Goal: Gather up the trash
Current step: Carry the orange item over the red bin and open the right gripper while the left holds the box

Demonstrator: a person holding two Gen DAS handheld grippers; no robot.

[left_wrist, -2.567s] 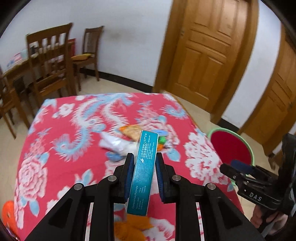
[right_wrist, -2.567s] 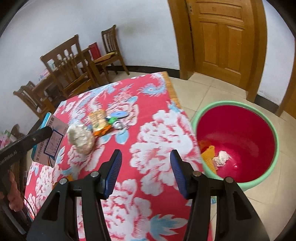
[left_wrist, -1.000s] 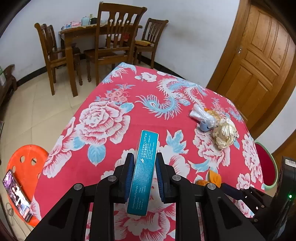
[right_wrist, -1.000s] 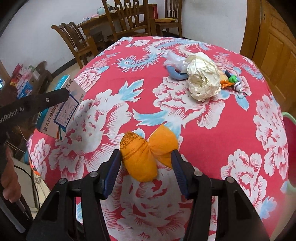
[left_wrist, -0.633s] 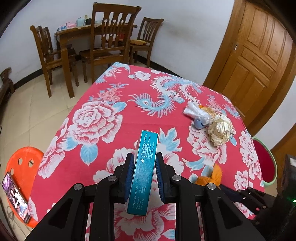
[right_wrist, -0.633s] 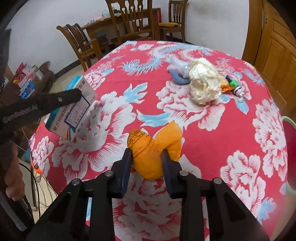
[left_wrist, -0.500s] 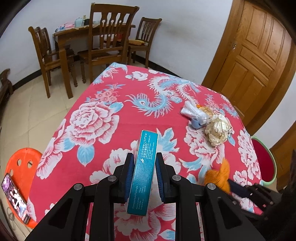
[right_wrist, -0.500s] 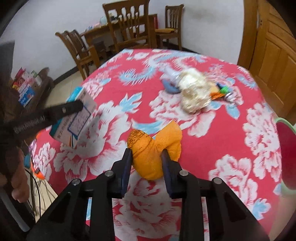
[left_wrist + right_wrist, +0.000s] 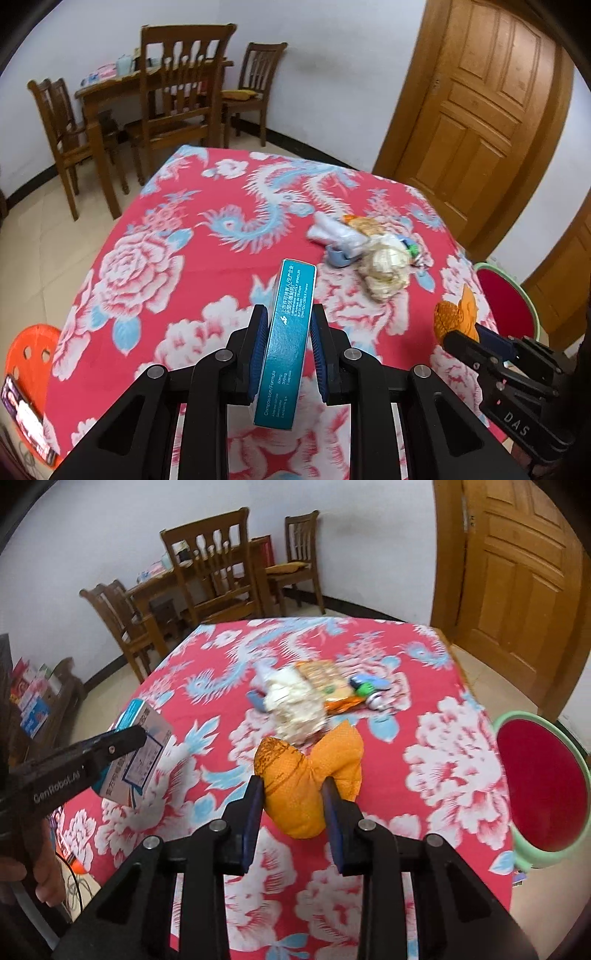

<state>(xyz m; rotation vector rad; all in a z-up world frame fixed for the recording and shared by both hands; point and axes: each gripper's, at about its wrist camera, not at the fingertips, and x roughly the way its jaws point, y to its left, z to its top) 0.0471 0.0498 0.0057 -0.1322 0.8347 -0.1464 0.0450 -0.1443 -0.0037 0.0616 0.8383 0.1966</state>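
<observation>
Two claws (image 9: 286, 334) (image 9: 291, 794), three chairs (image 9: 177, 96), one basin (image 9: 539, 782), one door (image 9: 469, 110).

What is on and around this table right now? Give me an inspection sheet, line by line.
Surface: table under red floral cloth.
Job's things: teal box; orange wrapper; red bin with green rim beside the table.
Clutter: crumpled paper ball and snack packets mid-table.
Grippers: left gripper shut on the teal box; right gripper shut on the orange wrapper.
Cables: black cable near the hand.
Surroundings: wooden chairs, wooden door, orange stool.
</observation>
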